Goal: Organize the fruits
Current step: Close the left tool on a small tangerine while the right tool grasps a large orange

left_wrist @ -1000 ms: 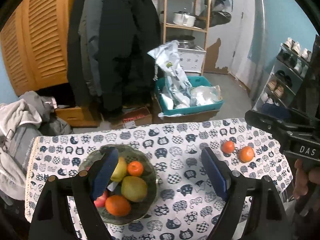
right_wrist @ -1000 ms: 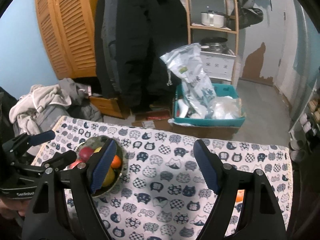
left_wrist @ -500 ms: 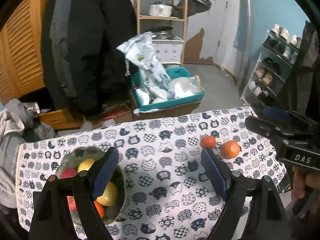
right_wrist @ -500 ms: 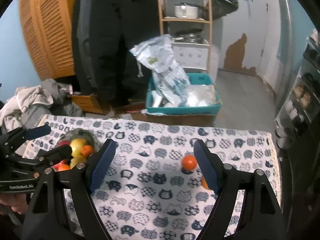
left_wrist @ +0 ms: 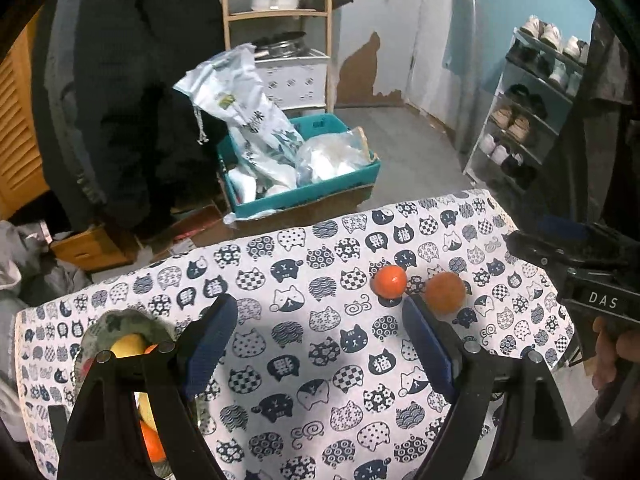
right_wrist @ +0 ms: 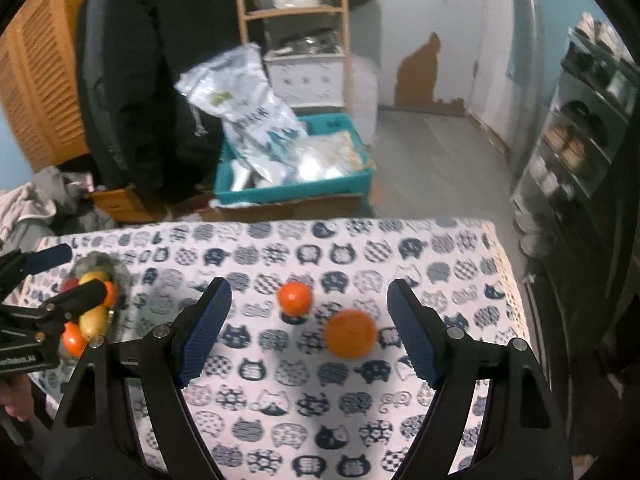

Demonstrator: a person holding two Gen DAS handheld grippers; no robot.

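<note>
Two oranges lie loose on the cat-print tablecloth (right_wrist: 280, 392): a smaller one (right_wrist: 295, 298) (left_wrist: 390, 280) and a larger one (right_wrist: 351, 334) (left_wrist: 445, 292). A green bowl (right_wrist: 120, 280) (left_wrist: 116, 320) at the table's left holds several fruits, yellow, orange and red. My right gripper (right_wrist: 308, 336) is open and empty, above the table with both oranges between its fingers' line of sight. My left gripper (left_wrist: 320, 348) is open and empty, over the table's middle, with the bowl behind its left finger. The right gripper also shows in the left wrist view (left_wrist: 560, 256).
Beyond the table's far edge stand a teal crate (right_wrist: 296, 192) with plastic bags, a wooden shelf (right_wrist: 292, 12), hanging dark coats (right_wrist: 160, 80) and a pile of clothes (right_wrist: 36, 204). A shoe rack (left_wrist: 532, 112) stands at the right.
Both grippers have swung to the right. The oranges have come toward the middle of the right wrist view, and the bowl has slid to the left edge in both views.
</note>
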